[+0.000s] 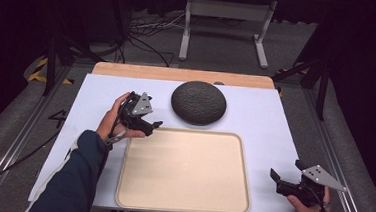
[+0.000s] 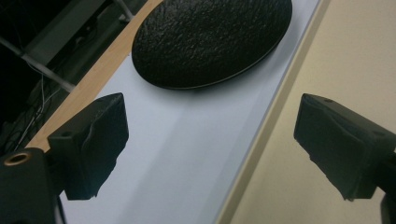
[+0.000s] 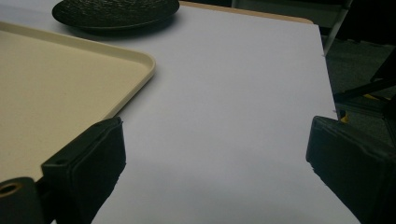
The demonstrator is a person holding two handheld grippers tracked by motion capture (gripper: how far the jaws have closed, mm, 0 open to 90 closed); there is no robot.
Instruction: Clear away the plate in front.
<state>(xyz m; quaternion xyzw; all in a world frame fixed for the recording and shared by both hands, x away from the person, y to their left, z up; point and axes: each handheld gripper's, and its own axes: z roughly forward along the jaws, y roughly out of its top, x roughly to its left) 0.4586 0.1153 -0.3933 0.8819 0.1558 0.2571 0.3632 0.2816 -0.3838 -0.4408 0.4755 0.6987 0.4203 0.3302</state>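
Observation:
A dark, rough-textured round dome (image 1: 198, 103) lies on the white table top (image 1: 265, 121), just behind a large empty beige tray (image 1: 184, 173). My left gripper (image 1: 153, 127) hovers at the tray's far-left corner, left of the dome, open and holding nothing. In the left gripper view the dome (image 2: 210, 42) lies ahead of the open left gripper (image 2: 215, 126), with the tray (image 2: 336, 56) on the right. My right gripper (image 1: 285, 170) is open near the table's front right, beside the tray. The right gripper view (image 3: 215, 140) shows bare table between its jaws, the tray (image 3: 51, 79) at left and the dome (image 3: 116, 11) far off.
A wooden strip (image 1: 178, 74) runs along the table's far edge. Beyond it, on the grey floor, stand a white metal frame (image 1: 227, 18) and loose cables (image 1: 146, 33). Dark rails flank the table on both sides.

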